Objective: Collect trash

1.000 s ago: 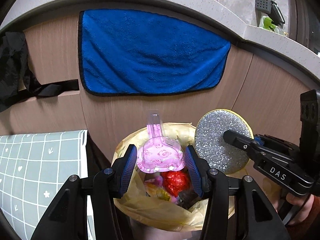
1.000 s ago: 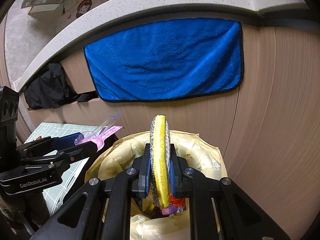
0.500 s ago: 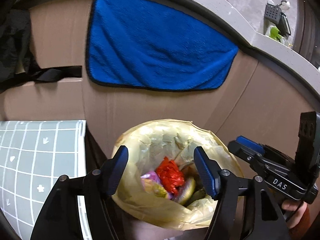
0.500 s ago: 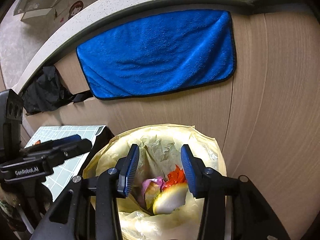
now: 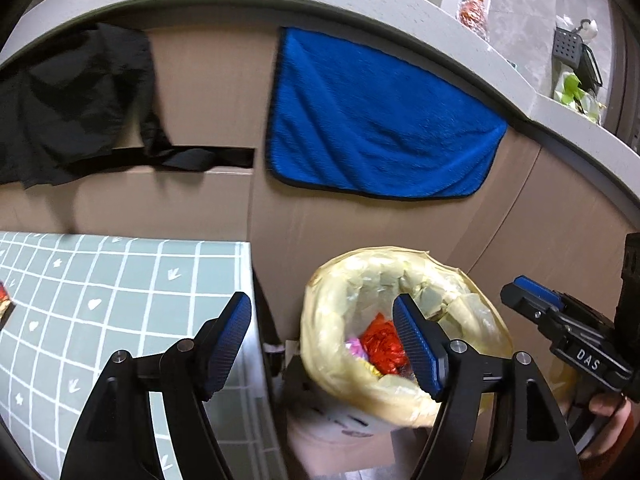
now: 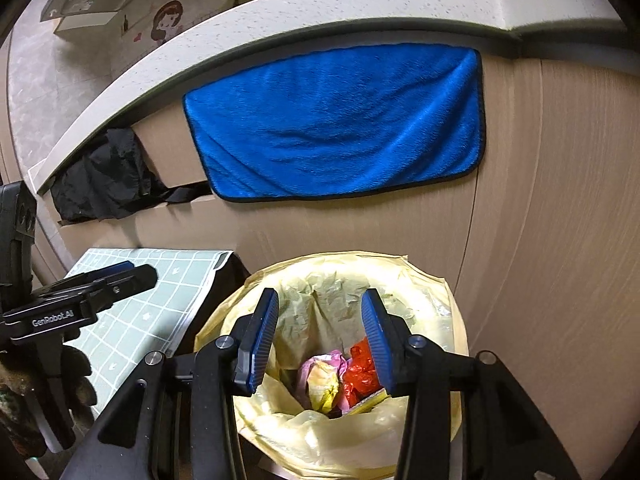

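A trash bin lined with a pale yellow bag stands against the wooden cabinet. Inside lie red crumpled wrapping, pink and yellow trash and a yellow sponge edge. My left gripper is open and empty, over the gap between the table edge and the bin. My right gripper is open and empty above the bin's mouth. The right gripper also shows in the left wrist view, and the left gripper in the right wrist view.
A table with a green grid cloth stands left of the bin, with a red item at its left edge. A blue towel and black cloth hang on the cabinet front under the countertop.
Both grippers opened: the pink plastic piece and the round scouring sponge dropped into the bin. The left gripper has since swung left toward the table.
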Tool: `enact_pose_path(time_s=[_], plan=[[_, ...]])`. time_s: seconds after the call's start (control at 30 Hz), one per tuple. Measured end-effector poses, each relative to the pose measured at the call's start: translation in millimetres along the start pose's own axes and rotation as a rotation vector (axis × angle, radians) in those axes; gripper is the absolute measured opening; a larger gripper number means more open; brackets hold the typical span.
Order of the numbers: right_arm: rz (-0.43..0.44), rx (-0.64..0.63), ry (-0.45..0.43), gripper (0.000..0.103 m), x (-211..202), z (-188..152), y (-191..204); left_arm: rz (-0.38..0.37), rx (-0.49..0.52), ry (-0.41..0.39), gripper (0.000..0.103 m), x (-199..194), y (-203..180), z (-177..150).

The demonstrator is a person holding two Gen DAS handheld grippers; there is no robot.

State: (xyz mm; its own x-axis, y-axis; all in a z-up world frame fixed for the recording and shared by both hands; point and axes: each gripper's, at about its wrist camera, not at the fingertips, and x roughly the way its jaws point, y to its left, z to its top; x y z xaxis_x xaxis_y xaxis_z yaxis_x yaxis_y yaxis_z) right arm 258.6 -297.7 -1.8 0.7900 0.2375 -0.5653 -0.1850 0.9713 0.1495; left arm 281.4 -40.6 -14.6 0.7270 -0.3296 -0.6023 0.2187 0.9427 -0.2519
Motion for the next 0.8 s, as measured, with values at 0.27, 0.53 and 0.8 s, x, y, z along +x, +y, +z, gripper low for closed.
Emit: enact_pose_path(time_s=[0.27,0.53,0.8], plan=[[0.022,0.017,-0.038,0.041,-32,-7,28,0.073,0.02,-0.083,0.073,-66,16,-17],[0.068,-0.055,-0.034,0.046,-87,-50,78,0.111,0.048,-0.105,0.074,-140,3,-73],[0.118,-0.11,-0.005,0.057,-146,-96,116,0.218,0.097,-0.096,0.073,-188,-29,-128]])
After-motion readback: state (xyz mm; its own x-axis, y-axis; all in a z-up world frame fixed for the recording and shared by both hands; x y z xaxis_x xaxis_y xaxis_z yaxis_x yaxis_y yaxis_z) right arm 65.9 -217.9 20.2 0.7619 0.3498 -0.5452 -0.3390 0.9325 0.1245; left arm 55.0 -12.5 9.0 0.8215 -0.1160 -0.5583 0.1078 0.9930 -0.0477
